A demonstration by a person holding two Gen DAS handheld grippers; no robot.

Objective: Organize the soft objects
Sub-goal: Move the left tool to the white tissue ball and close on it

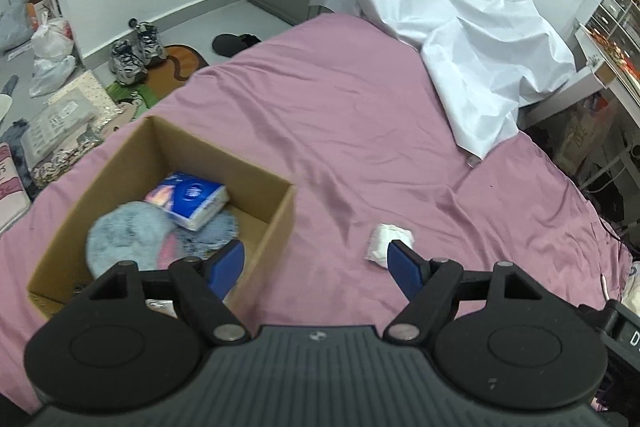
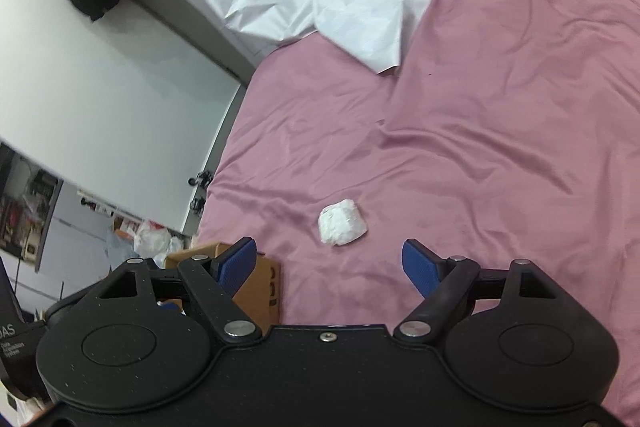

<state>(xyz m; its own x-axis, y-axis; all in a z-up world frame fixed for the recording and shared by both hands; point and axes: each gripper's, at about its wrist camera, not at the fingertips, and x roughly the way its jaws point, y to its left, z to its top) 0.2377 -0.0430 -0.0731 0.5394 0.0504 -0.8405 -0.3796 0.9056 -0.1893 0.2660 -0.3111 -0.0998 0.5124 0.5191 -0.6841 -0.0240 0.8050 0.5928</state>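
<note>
Pink bedsheet (image 2: 500,147) filled both views, wrinkled but mostly bare, with a white sheet (image 1: 460,7) heaped at the far end. Near the bed's edge sat the cardboard box (image 1: 280,211), open-topped, plainly the collecting bin: a blue tissue pack (image 1: 192,199) lay tilted on a fluffy grey-blue cloth (image 1: 124,235) inside it. One piece was out on the sheet, a small white wad (image 2: 342,223), well apart from the box (last stray in view, by my reckoning). The left gripper (image 1: 316,259) hung with jaws wide and nothing between them, straddling the box's near corner. The right gripper (image 2: 330,263) had its jaws spread and empty too, the wad lying just beyond its fingertips, likely lined up for a soft pinch.
</note>
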